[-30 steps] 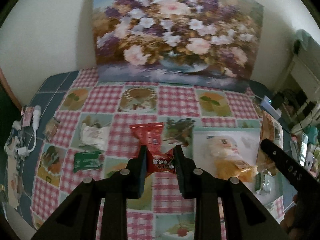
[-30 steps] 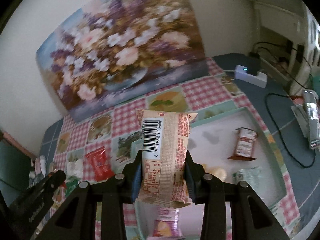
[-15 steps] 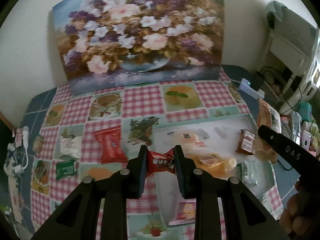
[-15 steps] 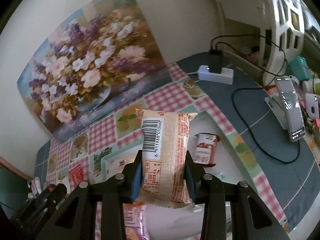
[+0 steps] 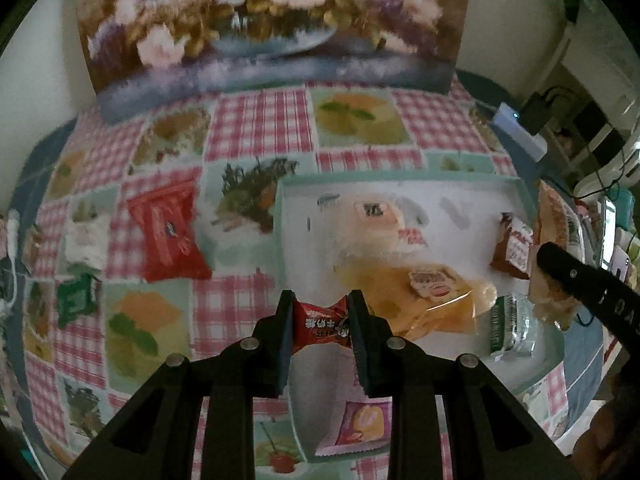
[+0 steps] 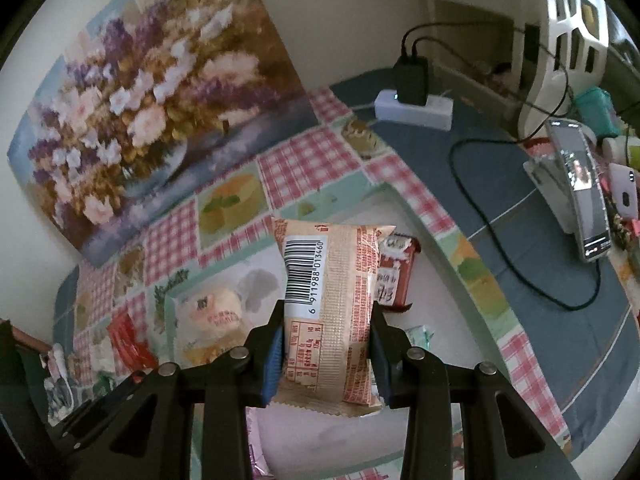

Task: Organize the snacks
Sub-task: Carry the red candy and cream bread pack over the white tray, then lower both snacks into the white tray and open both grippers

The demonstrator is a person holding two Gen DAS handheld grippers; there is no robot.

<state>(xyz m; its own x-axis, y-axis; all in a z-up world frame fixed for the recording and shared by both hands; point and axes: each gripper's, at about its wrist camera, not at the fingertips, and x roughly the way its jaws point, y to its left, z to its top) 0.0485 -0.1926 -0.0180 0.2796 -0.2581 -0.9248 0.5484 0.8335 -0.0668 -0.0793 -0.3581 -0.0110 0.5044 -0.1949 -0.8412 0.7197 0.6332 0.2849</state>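
Both grippers have come down over the tray (image 5: 404,184) since a second ago, and it now fills much more of each view. Our left gripper (image 5: 321,322) is clenched on a small red candy (image 5: 322,322) above the tray's near left corner. Our right gripper (image 6: 327,344) grips a tan barcoded packet (image 6: 332,304) upright over the tray (image 6: 448,248).

In the tray we see a yellow bag (image 5: 424,296), a pale bun (image 5: 372,220), a brown bar (image 5: 512,246), a green pack (image 5: 510,328) and a pink sachet (image 5: 358,424). Left of it on the checked cloth (image 5: 256,128) lie a red packet (image 5: 166,232), a white wrapper (image 5: 86,240) and a small green packet (image 5: 76,300).

The packet hides part of the brown bar (image 6: 394,276) in the right view; the pink sachet there is cut off behind the fingers. Only the right view shows the phone (image 6: 580,196) and charger (image 6: 412,78) clearly. The left view shows just one right finger (image 5: 588,292) at its edge. The flower painting (image 5: 272,24) is blurred, and wrapper print is unreadable.
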